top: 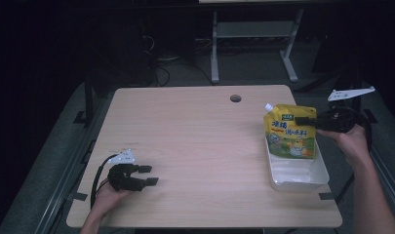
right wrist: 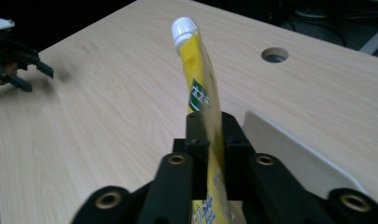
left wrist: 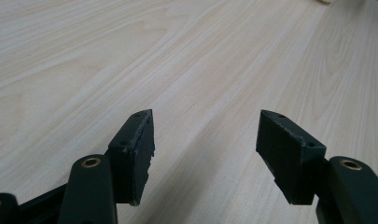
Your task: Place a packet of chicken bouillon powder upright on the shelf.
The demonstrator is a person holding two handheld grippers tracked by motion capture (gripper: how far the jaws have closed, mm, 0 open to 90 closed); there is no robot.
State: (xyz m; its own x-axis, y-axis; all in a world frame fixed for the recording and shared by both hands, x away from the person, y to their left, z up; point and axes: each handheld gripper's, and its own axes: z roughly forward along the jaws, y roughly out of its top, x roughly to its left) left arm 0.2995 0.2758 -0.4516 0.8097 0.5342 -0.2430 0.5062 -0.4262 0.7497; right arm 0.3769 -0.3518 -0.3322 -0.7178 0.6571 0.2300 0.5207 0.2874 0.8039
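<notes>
At the right of the high view, my right gripper point(top: 302, 120) is clamped on the upper edge of a yellow spouted pouch point(top: 288, 138), holding it upright over the far end of a white tray point(top: 298, 178) that sits along the right edge of the wooden table point(top: 200, 141). In the right gripper view, I see the pouch point(right wrist: 200, 93) edge-on at centre frame, pinched between the two black jaws, its white cap point(right wrist: 183, 29) tilted toward the upper left and the tray's pale rim point(right wrist: 289, 144) just to the right. A round cable hole point(top: 235, 98) marks the table near its far edge. At the lower left of the high view, my left gripper point(top: 148, 175) rests near the table's front corner, its jaws apart; the left gripper view shows bare wood grain between them. The left hand point(top: 107, 195) enters from the bottom edge of the frame.
</notes>
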